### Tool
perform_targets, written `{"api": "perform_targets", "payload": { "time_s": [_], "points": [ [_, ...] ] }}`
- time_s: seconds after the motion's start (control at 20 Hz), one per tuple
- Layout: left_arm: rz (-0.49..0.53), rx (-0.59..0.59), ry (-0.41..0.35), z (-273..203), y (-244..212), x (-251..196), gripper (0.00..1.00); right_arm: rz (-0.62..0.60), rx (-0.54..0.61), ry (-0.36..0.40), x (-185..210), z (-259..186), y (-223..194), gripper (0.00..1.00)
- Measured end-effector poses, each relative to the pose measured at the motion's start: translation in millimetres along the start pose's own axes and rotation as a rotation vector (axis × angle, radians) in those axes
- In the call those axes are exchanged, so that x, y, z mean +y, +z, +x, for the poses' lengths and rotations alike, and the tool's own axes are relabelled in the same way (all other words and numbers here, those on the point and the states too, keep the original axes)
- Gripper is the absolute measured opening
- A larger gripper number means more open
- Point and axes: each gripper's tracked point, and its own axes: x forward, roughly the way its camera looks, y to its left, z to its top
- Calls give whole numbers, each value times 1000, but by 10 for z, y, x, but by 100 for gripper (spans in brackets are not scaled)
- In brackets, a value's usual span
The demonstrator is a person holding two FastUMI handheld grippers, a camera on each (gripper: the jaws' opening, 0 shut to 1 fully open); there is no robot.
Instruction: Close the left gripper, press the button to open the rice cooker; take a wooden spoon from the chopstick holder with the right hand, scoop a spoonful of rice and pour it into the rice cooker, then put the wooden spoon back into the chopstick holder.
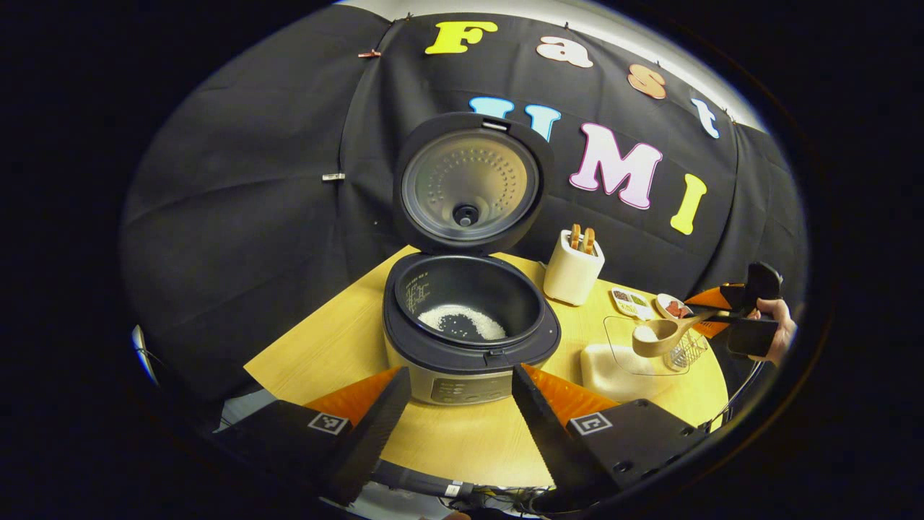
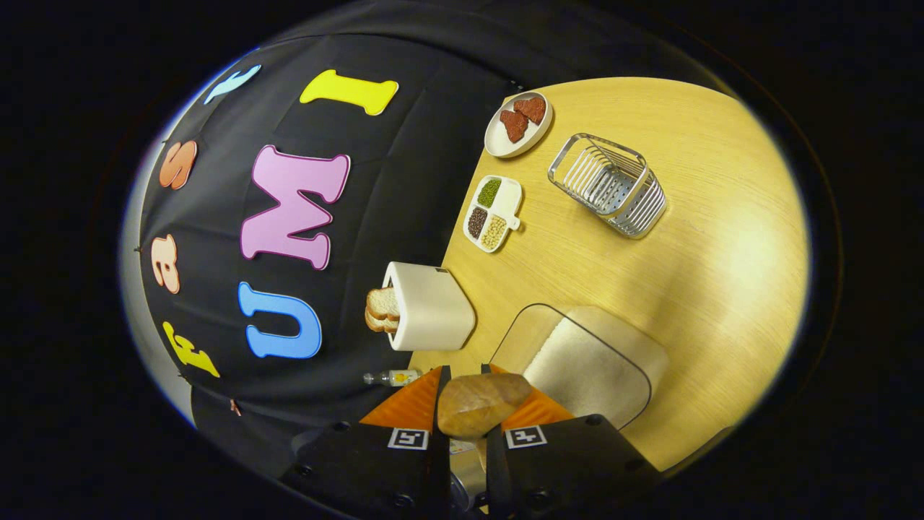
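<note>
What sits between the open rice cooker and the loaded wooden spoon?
In the left gripper view, bare yellow tabletop separates black rice cooker from wooden spoon; the white toaster stands farther back.

Nothing legible is showing on the black-and-silver rice cooker (image 1: 469,325): its front control panel (image 1: 471,390) is carrying small markings too blurred to read. Inside it, white scale marks on the dark inner pot (image 1: 419,295) are showing equally unreadable.

Both views are evenly lit from above and sharp at the centre. Glare whitens the table (image 2: 743,260) right of the right gripper's fingers. Fisheye bending curves the table edge; the rims dim and soften. The cooker (image 1: 469,318) interior stays shadowed.
</note>
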Motion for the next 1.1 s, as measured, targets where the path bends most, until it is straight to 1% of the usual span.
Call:
{"api": "perform_targets", "payload": {
  "time_s": [0.1,0.25,0.45,0.65,0.7,0.75,0.8,0.95,1.1],
  "points": [
    [1,-15,-2,-25,43,46,95,2,25,36,214,11,-113,24],
    [-23,-58,13,-77,161,163,95,28,63,77,549,4,-320,24],
    [-70,-72,41,-89,113,317,95,26,139,137,939,98,-737,24],
    [-128,-82,90,-168,31,555,95,13,208,169,1153,196,-1228,24],
    [-132,-80,98,-183,7,601,95,4,226,175,1193,196,-1359,19],
    [-136,-77,105,-196,-8,648,96,-4,242,179,1220,229,-1472,19],
    [-141,-73,111,-201,-28,698,95,-12,256,182,1245,267,-1593,24],
    [-153,-71,130,-226,-52,838,96,-68,286,201,1373,373,-1925,24],
    [-168,-64,144,-258,-78,931,95,-209,284,230,1520,425,-2210,24]
  ]
}}
